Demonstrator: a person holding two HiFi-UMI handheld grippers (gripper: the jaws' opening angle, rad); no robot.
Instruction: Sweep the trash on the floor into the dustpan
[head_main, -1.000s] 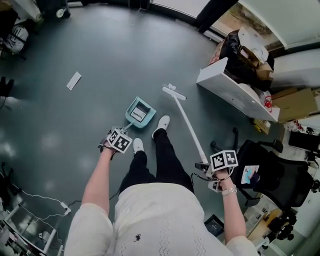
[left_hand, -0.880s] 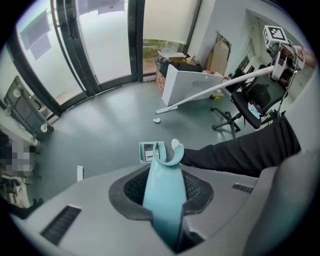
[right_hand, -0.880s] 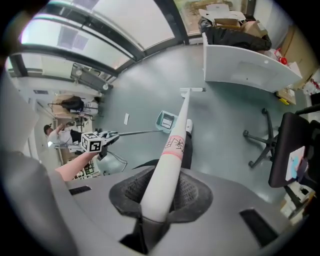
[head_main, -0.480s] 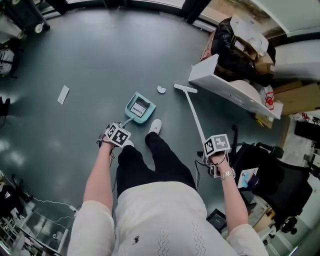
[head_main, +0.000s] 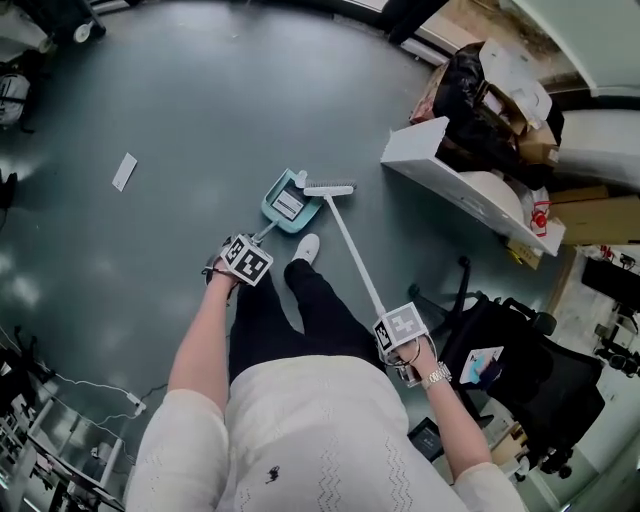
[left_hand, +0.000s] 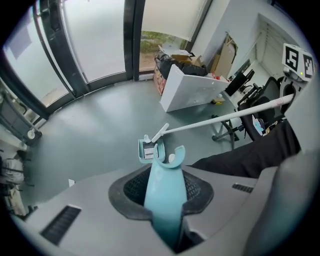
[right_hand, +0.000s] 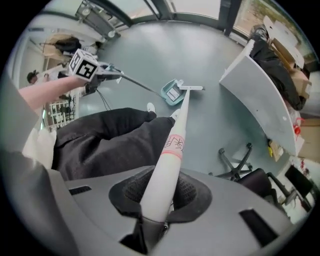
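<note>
1. One paper strip (head_main: 124, 171) lies on the grey floor (head_main: 200, 90) at far left, well apart from everything else.
2. Left gripper (head_main: 243, 262) is clamped tight on the dustpan (head_main: 287, 205) handle (pale blue, it fills the jaws).
3. White trash scrap (head_main: 299, 179) sits at the pan's far lip, with the broom (head_main: 329, 189) head just beside it.
4. Right gripper (head_main: 400, 335) is closed around the white broom pole, near the person's leg (head_main: 325, 305).

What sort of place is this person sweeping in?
Most likely an office or lab workroom: a black swivel chair, cardboard boxes and tall glass windows stand around a smooth grey floor.
</note>
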